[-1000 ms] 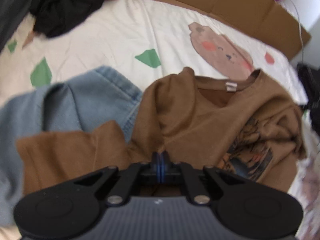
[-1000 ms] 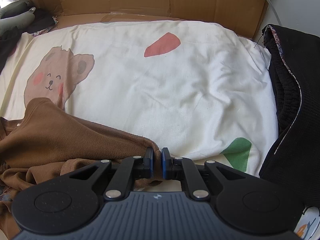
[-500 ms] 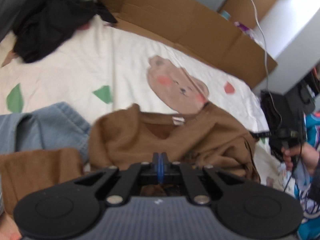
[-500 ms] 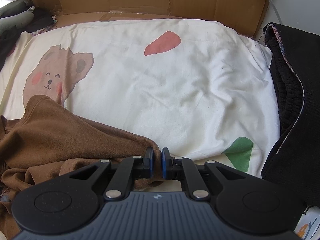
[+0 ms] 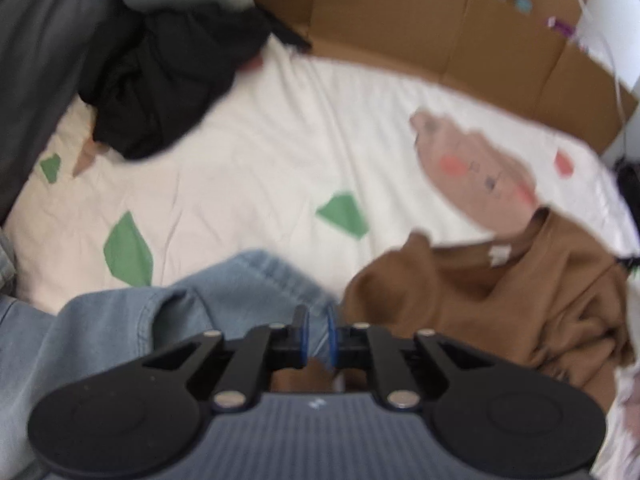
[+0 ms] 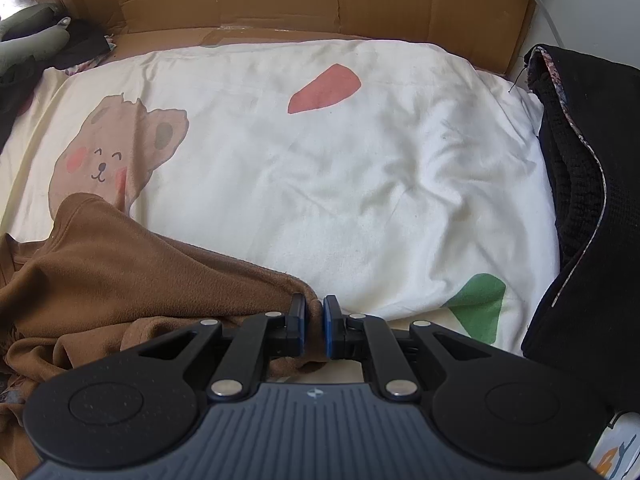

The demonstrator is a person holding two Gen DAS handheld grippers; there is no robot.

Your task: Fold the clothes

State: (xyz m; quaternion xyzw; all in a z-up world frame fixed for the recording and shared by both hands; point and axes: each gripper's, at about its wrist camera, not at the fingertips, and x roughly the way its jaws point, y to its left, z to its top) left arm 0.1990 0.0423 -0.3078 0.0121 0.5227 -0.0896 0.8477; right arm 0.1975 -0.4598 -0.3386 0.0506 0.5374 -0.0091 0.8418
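L gripper (image 5: 315, 334) sits low over the blue denim (image 5: 224, 300), fingers a narrow gap apart w/ nothing pinched between them that I can see; view's blurry. Brown sweatshirt (image 5: 500, 308) lies crumpled just to its right on the bear-print quilt (image 5: 260, 168), neck label up. R gripper (image 6: 314, 326) has its pads nearly together on the sweatshirt's edge; looks clamped on a thin bit of cloth, can't fully confirm. Risk: thin pinch on R side slips out if pulled hard. Also denim touches the brown fabric, so L could grab the wrong layer. Black clothes (image 6: 592, 200) sit near R, could snag.
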